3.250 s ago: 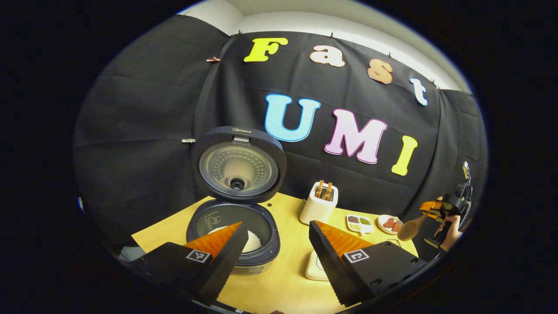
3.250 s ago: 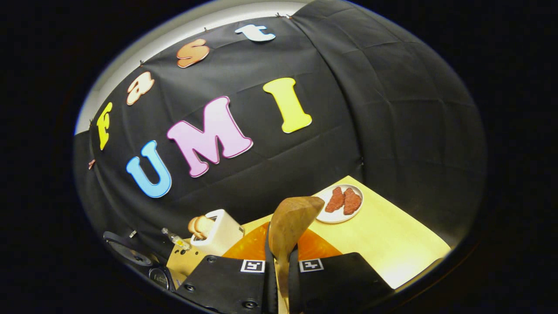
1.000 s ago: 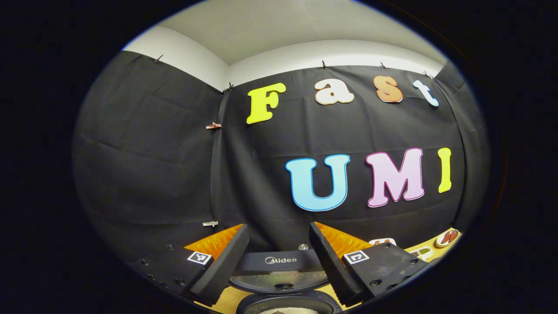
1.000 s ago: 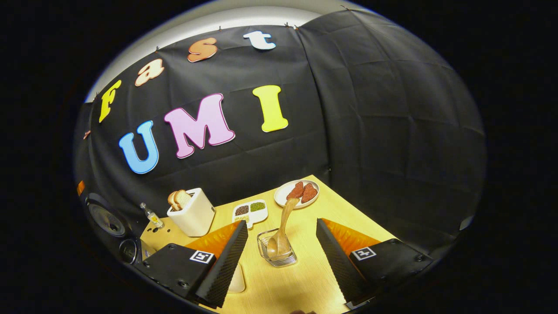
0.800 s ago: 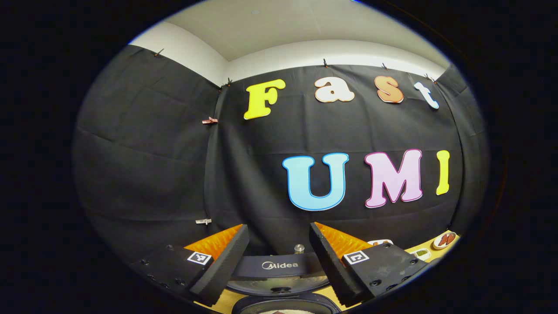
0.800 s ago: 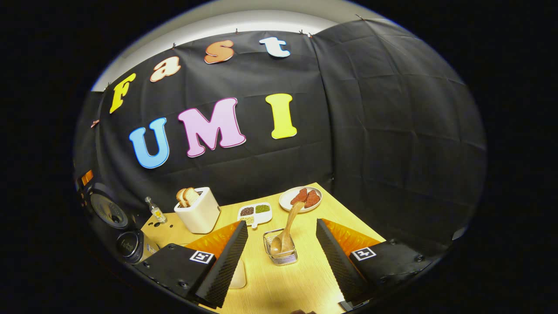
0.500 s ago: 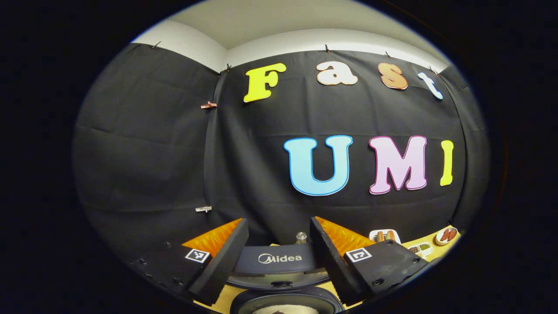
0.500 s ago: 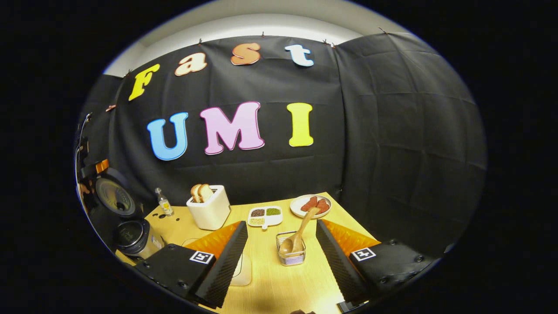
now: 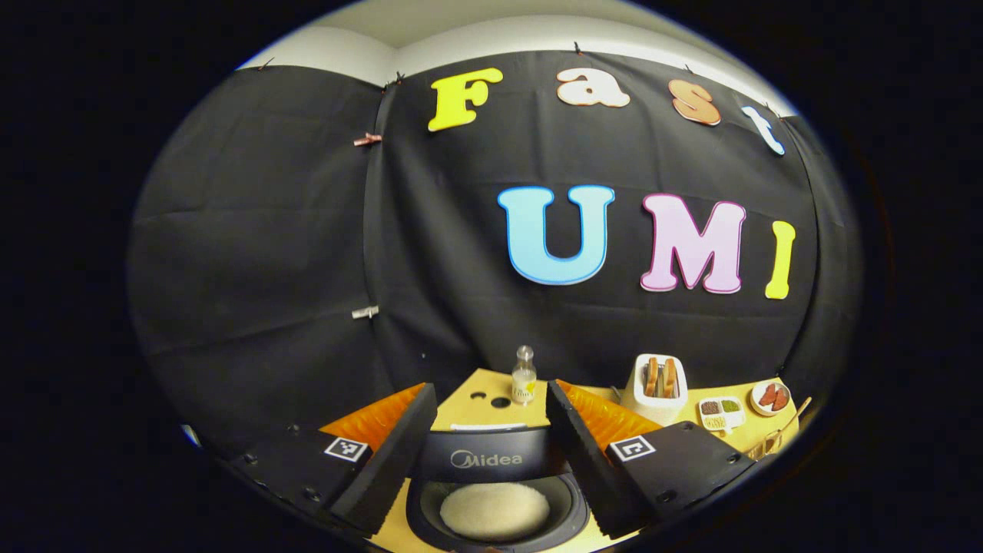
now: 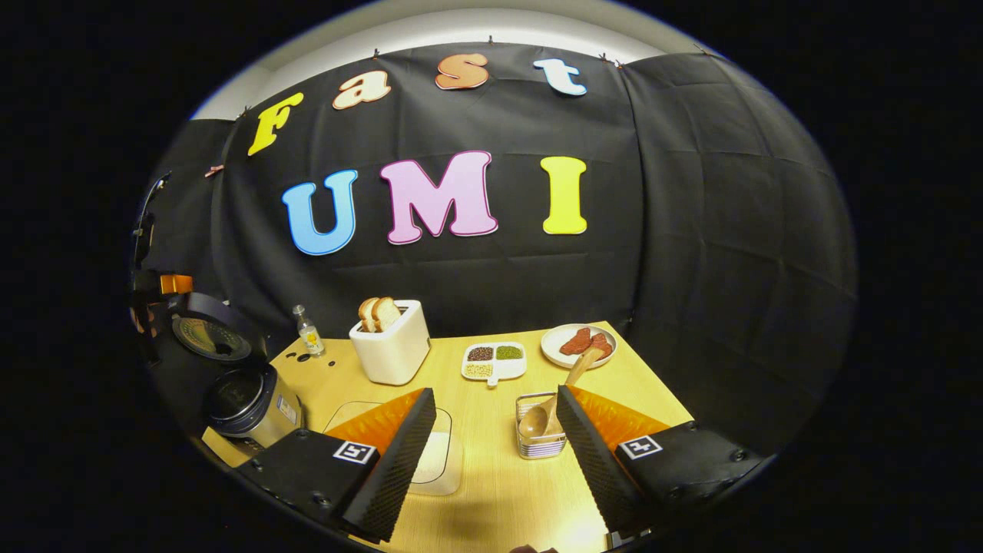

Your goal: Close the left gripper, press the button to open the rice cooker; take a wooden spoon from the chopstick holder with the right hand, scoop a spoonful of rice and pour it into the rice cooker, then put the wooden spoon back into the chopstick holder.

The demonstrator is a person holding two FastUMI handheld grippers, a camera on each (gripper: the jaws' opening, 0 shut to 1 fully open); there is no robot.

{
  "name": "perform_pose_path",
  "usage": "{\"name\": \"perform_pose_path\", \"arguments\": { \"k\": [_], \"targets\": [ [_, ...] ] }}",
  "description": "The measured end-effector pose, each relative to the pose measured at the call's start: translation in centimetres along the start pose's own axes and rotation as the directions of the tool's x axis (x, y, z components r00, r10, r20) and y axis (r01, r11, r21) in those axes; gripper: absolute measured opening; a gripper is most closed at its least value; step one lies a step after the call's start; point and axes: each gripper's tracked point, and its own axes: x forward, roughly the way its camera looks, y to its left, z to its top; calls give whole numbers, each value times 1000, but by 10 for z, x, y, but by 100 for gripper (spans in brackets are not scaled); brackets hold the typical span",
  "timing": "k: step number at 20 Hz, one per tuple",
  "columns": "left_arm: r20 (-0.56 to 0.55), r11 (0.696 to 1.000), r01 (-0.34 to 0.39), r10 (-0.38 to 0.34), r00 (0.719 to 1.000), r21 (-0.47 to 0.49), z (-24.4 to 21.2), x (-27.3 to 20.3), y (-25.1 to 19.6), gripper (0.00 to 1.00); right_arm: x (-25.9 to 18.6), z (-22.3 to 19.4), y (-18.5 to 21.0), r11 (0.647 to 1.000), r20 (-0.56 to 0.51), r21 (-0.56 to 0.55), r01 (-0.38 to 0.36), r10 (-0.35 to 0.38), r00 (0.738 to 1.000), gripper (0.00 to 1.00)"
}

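The wooden spoon (image 10: 554, 398) stands bowl-down in the chopstick holder (image 10: 539, 439) on the table (image 10: 499, 491), no longer gripped; the right gripper (image 10: 493, 453) gapes empty behind it. The left gripper (image 9: 490, 453), jaws apart, straddles the open rice cooker (image 9: 491, 468), now tilted lower.

spoon (image 10: 551, 405) in holder (image 10: 540, 438) | toaster (image 10: 392, 347) behind | rice cooker (image 10: 247, 399) far left, probably open

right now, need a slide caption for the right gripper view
Open right gripper over the table, spoon back in its holder.
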Motion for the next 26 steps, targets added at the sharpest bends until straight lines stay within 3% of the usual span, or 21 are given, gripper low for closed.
{"name": "perform_pose_path", "arguments": {
  "k": [7,16,19,26],
  "targets": [
    [-150,1000,-15,13,989,-16,-79,-34,-6,99,8,-18,3,998,-53,23,-61,62,997,99],
    [-217,1000,-25,25,976,2,-169,-39,-13,99,15,-34,-7,996,-100,15,-89,90,991,99],
    [-235,1000,-24,25,972,9,-185,-38,-13,99,16,-38,-12,996,-108,6,-92,92,990,99],
    [-157,1000,-6,9,987,22,-186,-37,-14,100,16,-41,-30,995,-112,4,-97,97,989,99]
  ]
}}
